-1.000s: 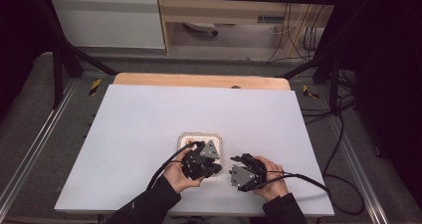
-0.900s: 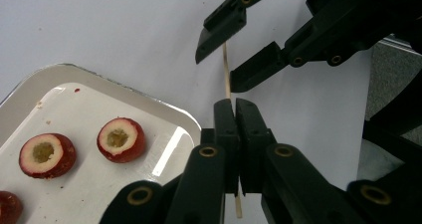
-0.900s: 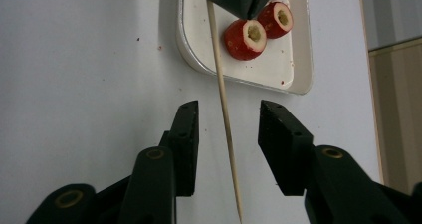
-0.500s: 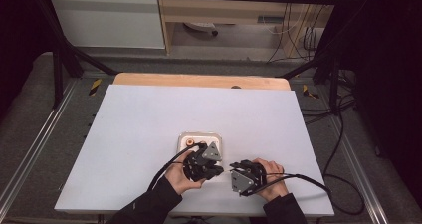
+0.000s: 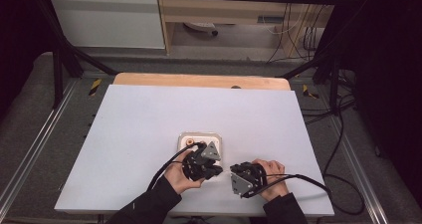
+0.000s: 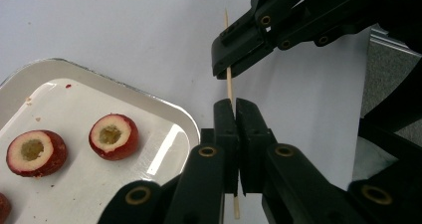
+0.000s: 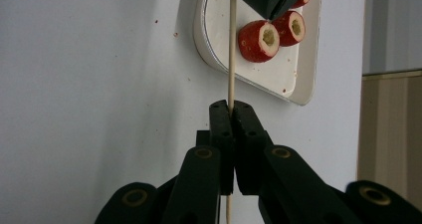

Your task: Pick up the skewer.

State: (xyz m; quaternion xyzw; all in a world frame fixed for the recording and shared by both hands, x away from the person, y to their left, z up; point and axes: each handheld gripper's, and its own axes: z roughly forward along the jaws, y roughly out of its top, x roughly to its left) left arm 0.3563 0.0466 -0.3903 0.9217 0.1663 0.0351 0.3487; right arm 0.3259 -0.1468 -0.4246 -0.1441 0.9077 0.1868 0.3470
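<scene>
A white table (image 5: 149, 134) carries the whole arrangement, with both hand-held tools at its near edge. A shallow white tray (image 6: 149, 102) lies just beside and forward of the left gripper (image 6: 234, 109), touching neither gripper; in the right gripper view the same tray (image 7: 298, 84) sits beyond and to the right of the jaw tips. The left gripper (image 5: 204, 162) and the right gripper (image 5: 244, 179) are held close together, tips turned toward each other. Left gripper: jaws fully closed, pinching a thin wooden skewer (image 6: 229, 79) that runs up out of the tips and on toward the other tool. Right gripper (image 7: 231, 109): jaws have just been closing and now stand pressed together on the same skewer (image 7: 231, 45), farther along its length, so that the stick is gripped at two places and spans the short gap between the two tools. Red fruit pieces with hollowed, pale centres (image 6: 113, 136) rest in the tray to the left of the left gripper's jaws, well apart from the skewer; two of them (image 7: 259, 40) lie beyond the right gripper's tips, just right of the stick.
</scene>
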